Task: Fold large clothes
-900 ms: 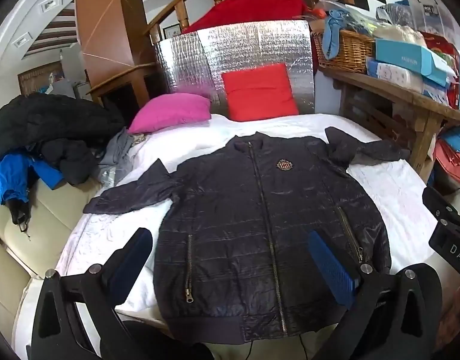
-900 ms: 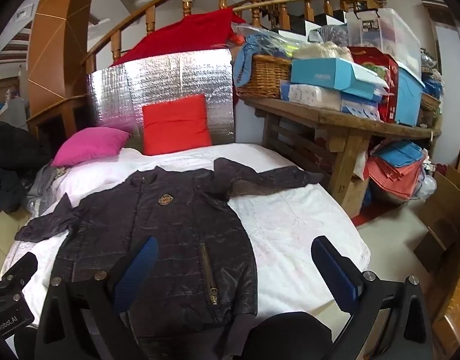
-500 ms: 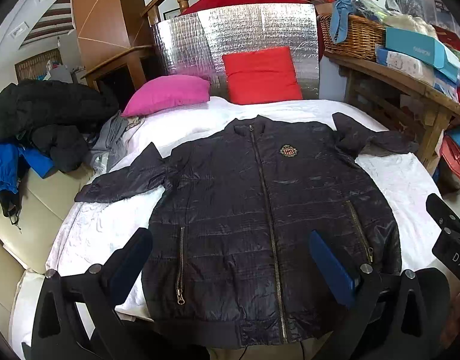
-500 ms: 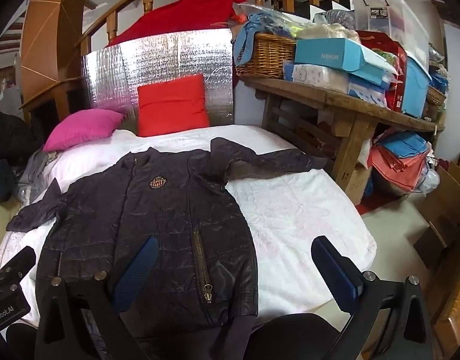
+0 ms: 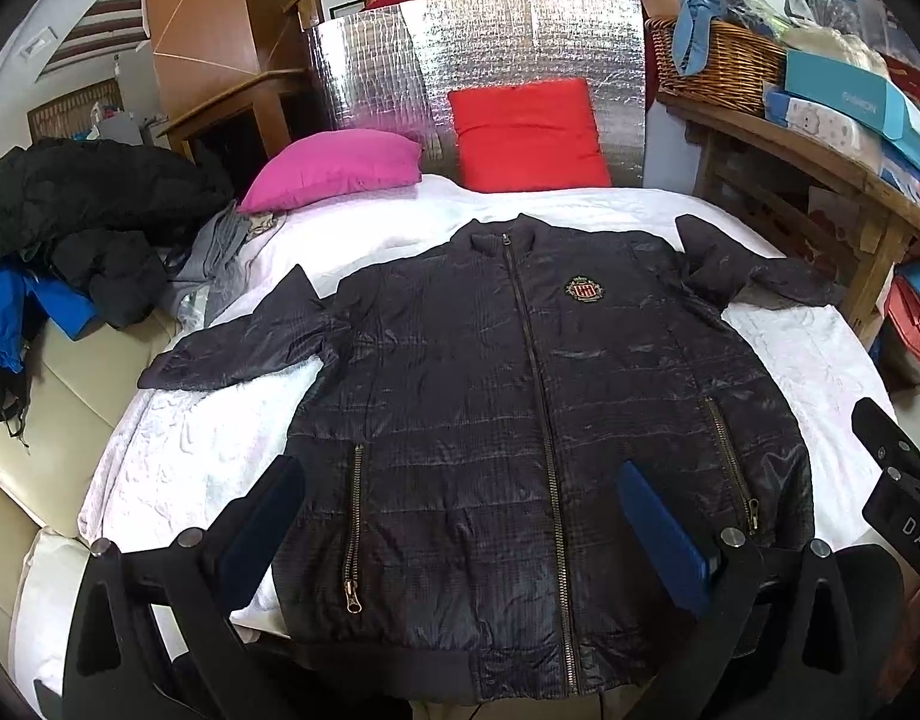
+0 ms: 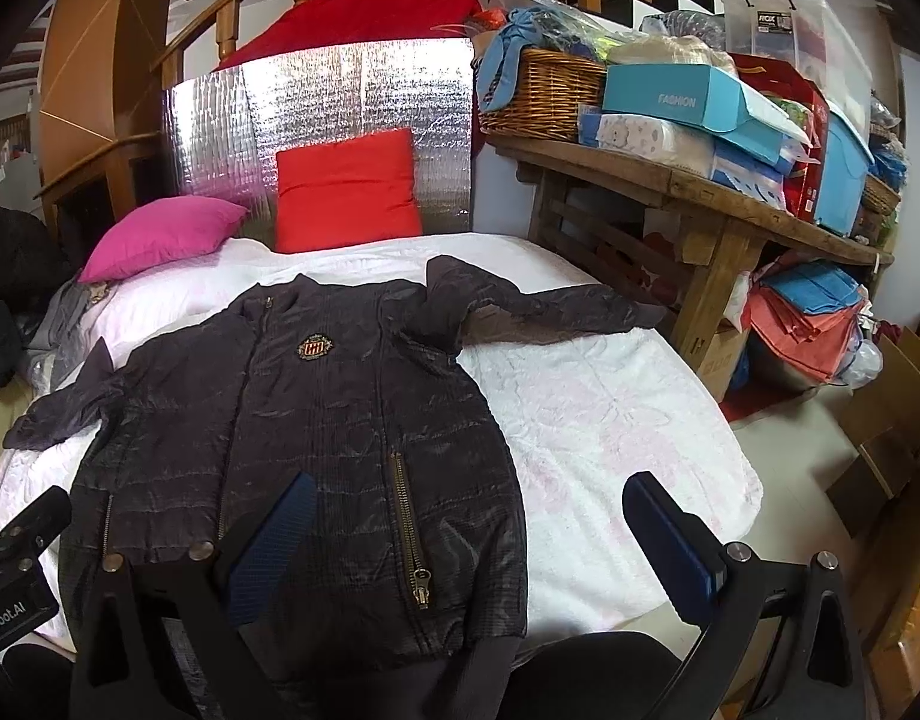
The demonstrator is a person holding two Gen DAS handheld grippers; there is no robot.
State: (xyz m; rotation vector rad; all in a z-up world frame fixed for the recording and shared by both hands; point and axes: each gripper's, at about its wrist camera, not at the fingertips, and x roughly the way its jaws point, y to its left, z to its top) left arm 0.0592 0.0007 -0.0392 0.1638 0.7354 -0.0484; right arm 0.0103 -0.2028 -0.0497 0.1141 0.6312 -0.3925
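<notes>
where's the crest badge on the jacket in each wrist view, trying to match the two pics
Left wrist: the crest badge sits right of centre, just right of the zip, on the jacket chest.
Right wrist: the crest badge sits left of centre, again just right of the zip.
Shared landmark: the red pillow against the silver foil panel, behind the jacket.

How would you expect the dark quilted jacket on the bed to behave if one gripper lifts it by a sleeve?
The jacket would probably drape and sag rather than hold shape: its sleeve already lies crumpled. Its shiny shell suggests it may slip between the open right gripper pads. The thin quilting looks light, so it might drag across the white bedspread easily.
</notes>
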